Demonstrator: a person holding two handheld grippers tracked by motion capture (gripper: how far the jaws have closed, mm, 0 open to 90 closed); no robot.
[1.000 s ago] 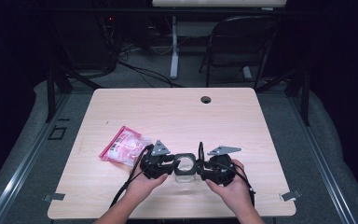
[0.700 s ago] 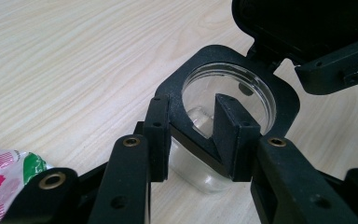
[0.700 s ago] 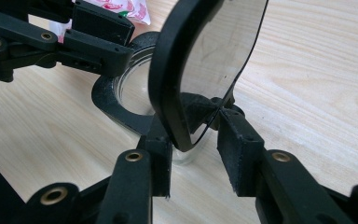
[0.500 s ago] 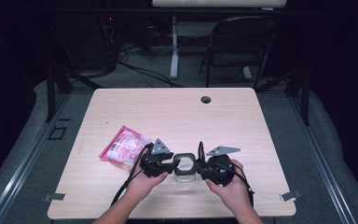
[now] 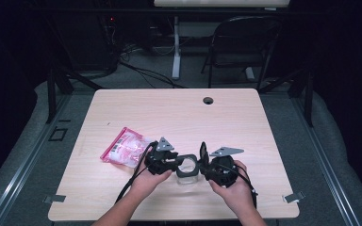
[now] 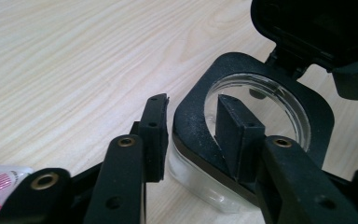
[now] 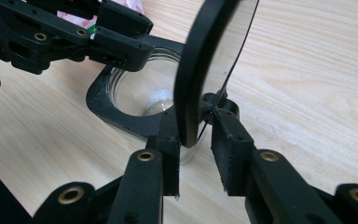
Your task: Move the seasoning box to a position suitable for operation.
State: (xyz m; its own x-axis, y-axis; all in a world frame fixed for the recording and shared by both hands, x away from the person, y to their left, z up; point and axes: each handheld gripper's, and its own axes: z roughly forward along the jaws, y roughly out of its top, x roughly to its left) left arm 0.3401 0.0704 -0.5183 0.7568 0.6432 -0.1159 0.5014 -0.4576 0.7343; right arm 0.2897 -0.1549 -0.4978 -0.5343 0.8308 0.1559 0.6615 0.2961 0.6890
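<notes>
**Jar lid could snap shut or the jar could tip**

Jar (image 6: 191, 116) sits on the table (image 5: 169, 113) directly between the two grippers, its black rim at the tips of the left gripper (image 6: 192, 100) and its hinged lid (image 7: 200, 60) standing on edge between the jaws of the right gripper (image 7: 196, 123).

The left gripper straddles the rim wall, one jaw inside the opening and one just outside it. Its jaws have just been closing. Whether the pads truly press the wall I cannot tell, as only a thin dark line separates the outer pad from the rim.

The right gripper's jaws have also just been closing around the lid. One pad lies against the lid's face, while the other looks slightly apart from it, so the lid is not yet clamped.

Risks, as I judge them:
- If the left hold is loose, any push on the lid may slide or tilt the jar.
- A one-sided touch on the lid may knock it back down onto the jaw inside the opening.
- Clamping near the hinge and twisting could strain it.
- The pouch (image 5: 125, 148) just behind the left gripper could snag the cable.
</notes>
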